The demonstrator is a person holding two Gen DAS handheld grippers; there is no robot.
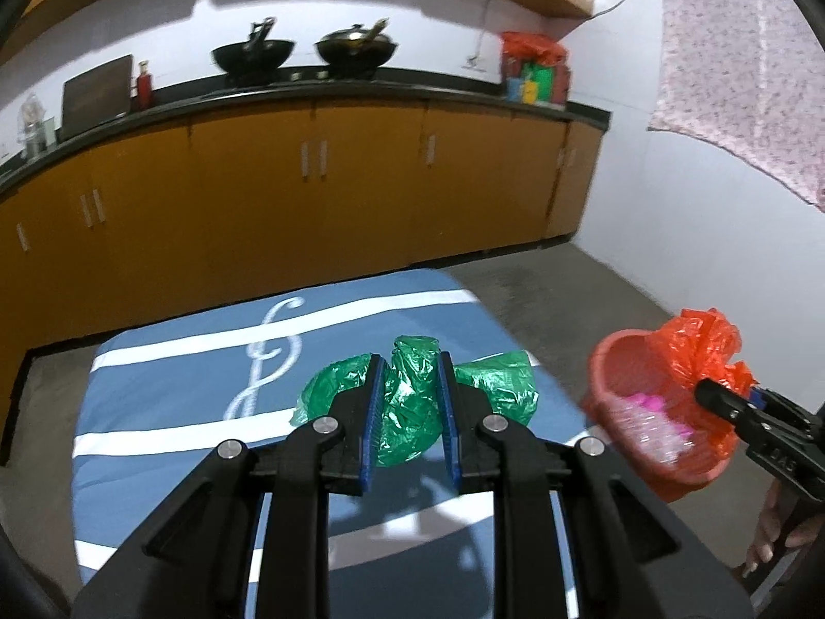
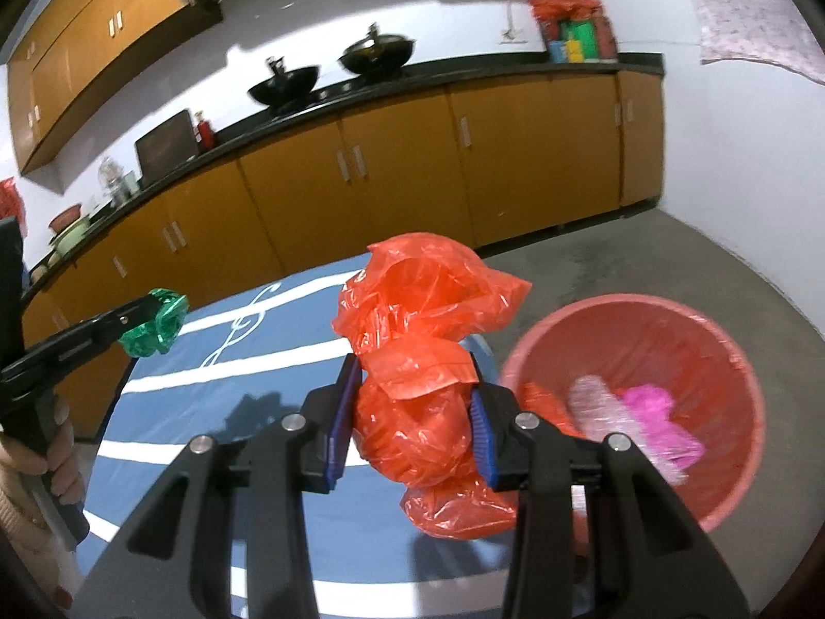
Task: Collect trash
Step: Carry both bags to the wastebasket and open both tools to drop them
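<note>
My left gripper [image 1: 411, 366] is shut on a crumpled green plastic bag [image 1: 407, 407] and holds it above the blue striped table [image 1: 180, 361]. It also shows in the right wrist view [image 2: 165, 309], with the green bag [image 2: 154, 327] at its tips. My right gripper [image 2: 415, 366] is shut on a crumpled orange plastic bag [image 2: 417, 340], held just left of a pink trash bin [image 2: 722, 361]. The bin holds pink and clear wrappers. In the left wrist view the right gripper [image 1: 722, 392] holds the orange bag [image 1: 696, 345] over the bin's rim [image 1: 603, 356].
The bin stands on the grey floor [image 2: 644, 263] off the table's right edge. Yellow cabinets [image 1: 258, 196] with a black counter run along the back, bearing two woks [image 1: 356, 46]. A patterned cloth [image 1: 747, 51] hangs at the upper right.
</note>
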